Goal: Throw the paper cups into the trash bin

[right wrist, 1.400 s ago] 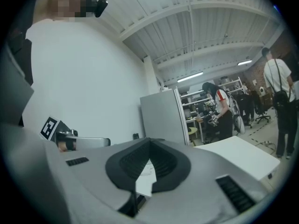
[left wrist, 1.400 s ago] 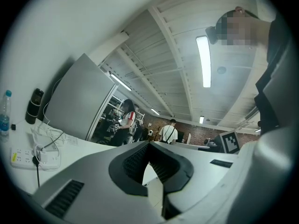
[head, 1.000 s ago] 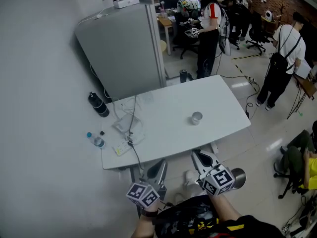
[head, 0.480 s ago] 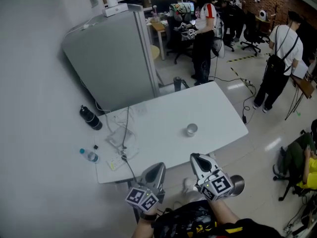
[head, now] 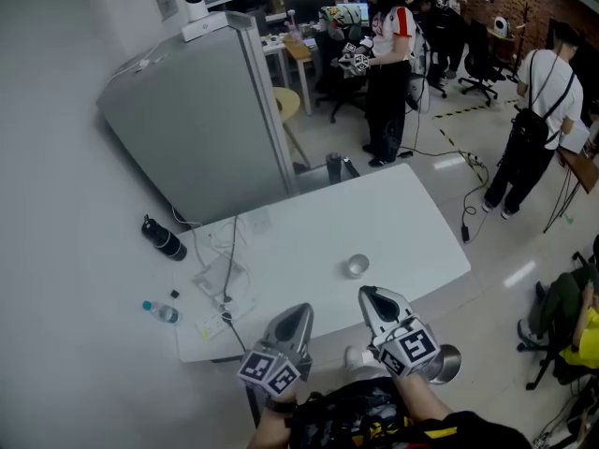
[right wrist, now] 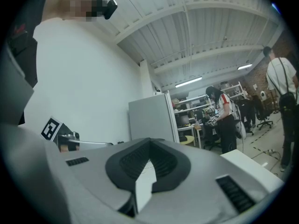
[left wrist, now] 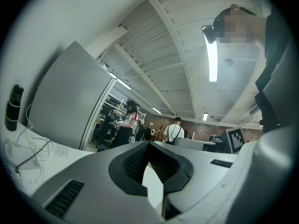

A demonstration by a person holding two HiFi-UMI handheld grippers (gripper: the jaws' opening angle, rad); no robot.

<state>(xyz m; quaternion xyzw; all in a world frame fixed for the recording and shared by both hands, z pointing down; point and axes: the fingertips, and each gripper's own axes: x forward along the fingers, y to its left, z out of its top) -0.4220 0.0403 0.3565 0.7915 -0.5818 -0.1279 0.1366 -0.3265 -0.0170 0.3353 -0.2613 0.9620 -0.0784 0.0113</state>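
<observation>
- On the white worktop [head: 412,213], near the middle of its near edge, one paper cup [head: 357,267] is standing upright with its mouth up; from where I am standing I cannot tell whether anything is in it.
- Down on the floor off the worktop's near right corner, one metal trash bin [head: 445,365] is sitting, partly behind the right gripper [head: 371,296]; its inside is not showing.
- The person is holding two grippers low over the near edge, both pointing toward the cup and well short of it.
- The left gripper [head: 299,311] is keeping its jaws pressed together with nothing between them; its own view [left wrist: 149,145] is showing only bare worktop beyond the tips.
- The right gripper's jaws are likewise pressed together on nothing [right wrist: 149,142].
- Along the worktop's left edge, a tangle of cables and papers [head: 225,277] is lying.
- Just beside that left edge two bottles are showing: one black bottle [head: 164,239] standing, one clear bottle [head: 161,312] lying on its side.
- Beyond the far edge, one grey cabinet [head: 197,129] is rising, and two people [head: 388,54] are standing farther back in the room.
</observation>
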